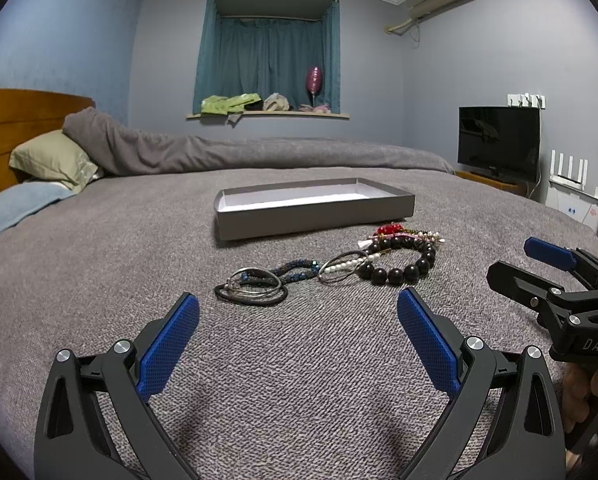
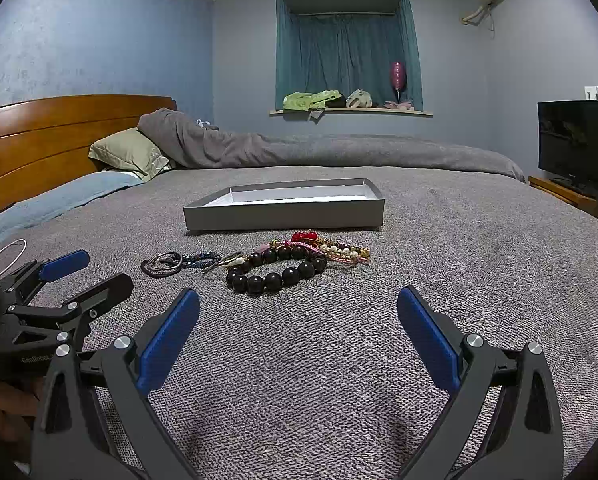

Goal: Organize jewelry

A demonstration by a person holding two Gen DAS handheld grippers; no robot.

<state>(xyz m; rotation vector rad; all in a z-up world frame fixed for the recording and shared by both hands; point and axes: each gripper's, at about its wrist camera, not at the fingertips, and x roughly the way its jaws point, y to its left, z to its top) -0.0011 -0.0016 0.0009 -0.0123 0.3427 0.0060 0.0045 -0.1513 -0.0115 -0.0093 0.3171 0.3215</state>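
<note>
- Left tool (image 1: 298, 312) released, blue pads spread wide, nothing held, low over the grey woven bedspread (image 1: 99, 280).
- Right tool (image 2: 298, 312) also released and empty, beside the left one.
- Jewelry in a loose row on the bedspread, ahead of both tools, short of the shallow grey cardboard tray with white inside (image 1: 315, 216).
- Coiled black cord-and-wire bangles (image 1: 253, 290) sit straight ahead of the left tool, nearest it.
- Glossy black round-bead bracelet (image 2: 275, 270) lies ahead, slightly left of the right tool's centre; nearest that one.
- Red-and-gold beaded pieces (image 2: 327, 246) behind it, just before the tray.
- Row runs left-right; the tray's long side runs the same way.
- Judgement: each tool goes forward for its own nearest piece.
</note>
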